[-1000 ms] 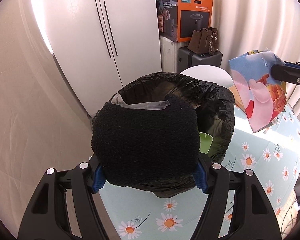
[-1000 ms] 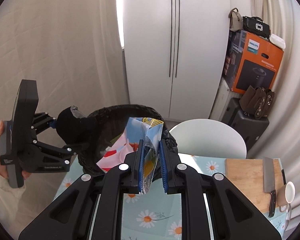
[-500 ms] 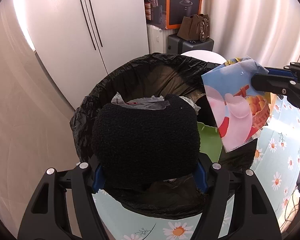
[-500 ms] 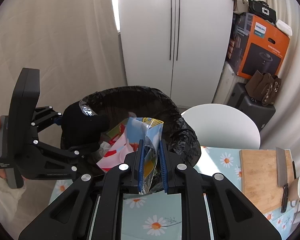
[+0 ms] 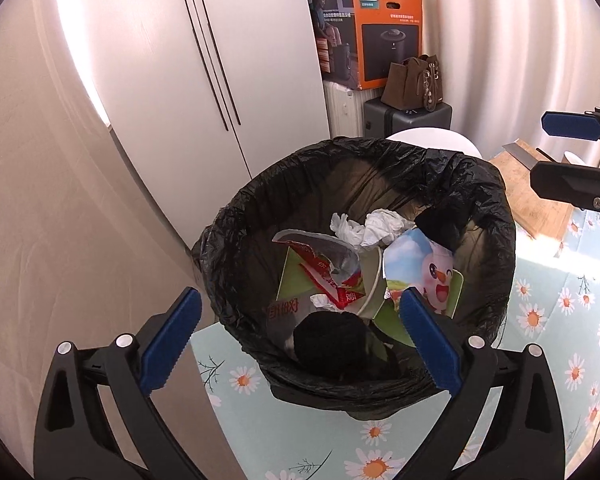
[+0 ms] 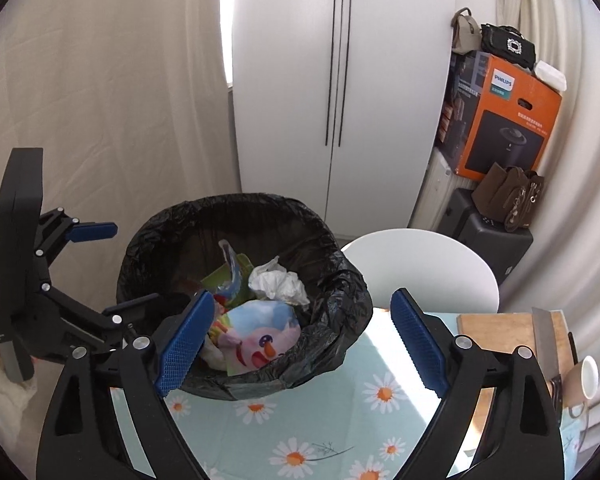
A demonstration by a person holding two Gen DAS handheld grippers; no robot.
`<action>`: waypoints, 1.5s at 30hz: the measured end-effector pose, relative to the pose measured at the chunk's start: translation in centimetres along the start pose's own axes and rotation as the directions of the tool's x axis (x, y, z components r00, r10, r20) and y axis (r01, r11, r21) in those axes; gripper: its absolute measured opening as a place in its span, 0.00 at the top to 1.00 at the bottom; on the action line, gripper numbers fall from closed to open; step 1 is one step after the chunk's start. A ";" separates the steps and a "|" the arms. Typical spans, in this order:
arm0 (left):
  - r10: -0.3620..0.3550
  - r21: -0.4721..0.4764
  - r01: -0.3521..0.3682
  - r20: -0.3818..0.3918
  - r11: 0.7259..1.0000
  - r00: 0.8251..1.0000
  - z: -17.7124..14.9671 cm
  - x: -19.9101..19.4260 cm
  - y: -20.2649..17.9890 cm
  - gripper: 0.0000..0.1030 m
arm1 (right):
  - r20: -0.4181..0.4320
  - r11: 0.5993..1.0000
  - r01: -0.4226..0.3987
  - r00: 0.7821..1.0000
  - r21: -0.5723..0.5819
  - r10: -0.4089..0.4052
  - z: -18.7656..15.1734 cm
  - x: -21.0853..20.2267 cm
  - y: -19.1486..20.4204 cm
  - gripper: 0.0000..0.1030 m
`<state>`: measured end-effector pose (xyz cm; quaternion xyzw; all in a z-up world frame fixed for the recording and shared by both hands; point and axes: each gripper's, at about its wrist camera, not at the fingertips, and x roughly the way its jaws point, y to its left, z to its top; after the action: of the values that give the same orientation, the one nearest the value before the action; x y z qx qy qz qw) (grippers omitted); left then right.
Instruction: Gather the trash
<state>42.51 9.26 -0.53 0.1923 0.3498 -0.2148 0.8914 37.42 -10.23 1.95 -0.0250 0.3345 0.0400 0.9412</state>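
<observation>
Left wrist: black fuzzy item and snack packet now inside bin; left gripper and right gripper opening, empty, above rim.

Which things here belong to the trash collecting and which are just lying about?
Part of the job: trash bin, cartoon snack bag, black fuzzy item, crumpled tissue, left gripper and right gripper, both opening and empty.

Just lying about: cutting board, knife, cup, orange box.
</observation>
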 end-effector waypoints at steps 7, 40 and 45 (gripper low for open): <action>0.049 -0.116 -0.051 -0.020 0.992 0.999 -2.3 -3.2 -0.8 0.06 | 0.017 0.994 -0.106 0.994 0.034 0.106 -2.5 -2.2 -1.6 0.15; 0.141 -0.418 -0.143 -0.035 0.897 0.989 -14.5 -13.7 -13.2 0.06 | -0.058 0.972 -0.217 0.975 -0.093 0.213 -16.7 -10.7 -7.3 0.14; 0.162 -0.368 -0.172 -0.059 0.914 0.985 -14.8 -13.8 -14.2 0.06 | -0.041 0.974 -0.224 0.974 -0.044 0.222 -17.3 -11.2 -7.9 0.14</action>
<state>17.99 8.15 -3.57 0.0520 0.3784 -0.0649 0.9219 18.60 -20.04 -4.25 -0.0105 0.3509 0.1530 0.9238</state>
